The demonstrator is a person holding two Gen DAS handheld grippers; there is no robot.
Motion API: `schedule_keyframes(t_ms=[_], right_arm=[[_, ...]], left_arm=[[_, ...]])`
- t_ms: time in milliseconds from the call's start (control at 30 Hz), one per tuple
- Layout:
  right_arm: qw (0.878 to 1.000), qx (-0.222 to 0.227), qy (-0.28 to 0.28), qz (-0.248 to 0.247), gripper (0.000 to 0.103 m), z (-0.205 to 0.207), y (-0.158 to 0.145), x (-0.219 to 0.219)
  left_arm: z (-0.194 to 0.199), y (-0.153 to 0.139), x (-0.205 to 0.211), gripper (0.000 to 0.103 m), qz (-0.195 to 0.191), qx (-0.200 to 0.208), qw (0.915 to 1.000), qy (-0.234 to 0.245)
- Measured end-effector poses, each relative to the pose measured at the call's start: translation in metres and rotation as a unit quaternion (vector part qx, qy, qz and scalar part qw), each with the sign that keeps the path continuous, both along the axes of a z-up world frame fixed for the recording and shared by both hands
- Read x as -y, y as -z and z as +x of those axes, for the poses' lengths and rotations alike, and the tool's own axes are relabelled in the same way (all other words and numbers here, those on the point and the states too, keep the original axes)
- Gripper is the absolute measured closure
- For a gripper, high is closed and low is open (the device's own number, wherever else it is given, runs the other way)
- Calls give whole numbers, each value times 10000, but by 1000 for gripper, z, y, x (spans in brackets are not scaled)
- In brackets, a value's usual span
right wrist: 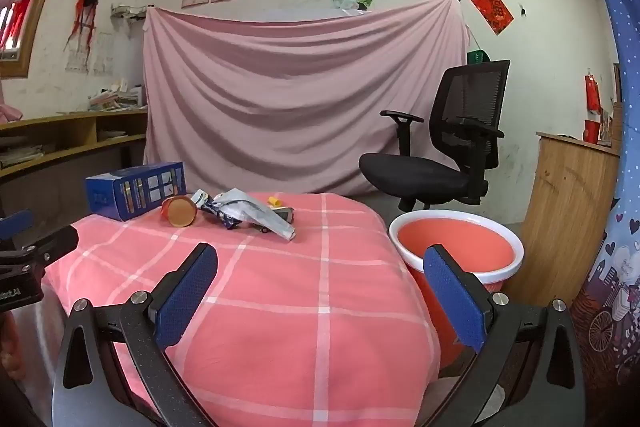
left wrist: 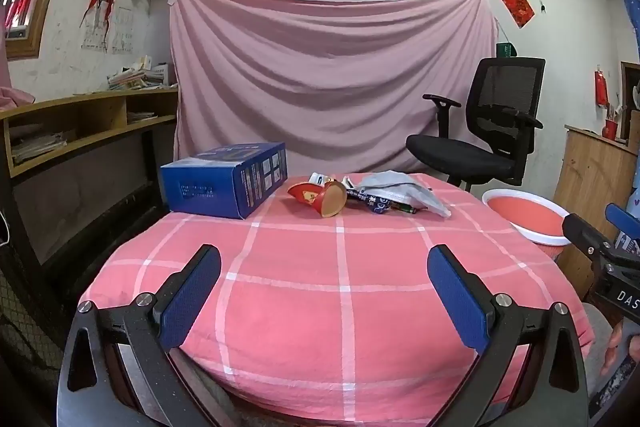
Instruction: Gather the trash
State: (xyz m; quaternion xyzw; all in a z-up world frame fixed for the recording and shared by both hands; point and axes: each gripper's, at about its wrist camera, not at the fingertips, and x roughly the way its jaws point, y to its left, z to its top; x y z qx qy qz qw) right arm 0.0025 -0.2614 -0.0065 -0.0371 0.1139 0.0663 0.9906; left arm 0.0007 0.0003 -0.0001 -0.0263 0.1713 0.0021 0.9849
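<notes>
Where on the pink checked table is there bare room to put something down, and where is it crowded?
The near half of the pink checked tablecloth is bare, from the open left claw and right claw up to the trash. The far edge is crowded: blue cardboard box, red paper cup lying on its side, crumpled grey wrappers.

The table wears a soft, matt pink cloth checked in white. On it, at about eleven o'clock, a blue box of smooth, faintly glossy cardboard; beside it a red paper cup with a matt tan base, then crinkled wrappers — shiny film, grey and blue. At three o'clock the basin looks like smooth plastic. Both the left gripper and right gripper show rough-textured blue pads on matt black arms with bright metal screws.
</notes>
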Motion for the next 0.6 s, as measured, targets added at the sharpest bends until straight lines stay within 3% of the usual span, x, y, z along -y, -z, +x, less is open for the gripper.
schedule_keyframes(t_ms=[600], right_arm=[[10000, -21, -33, -6, 0, 1, 0, -3]], left_arm=[[0, 1, 0, 2, 7, 25, 10000, -2]])
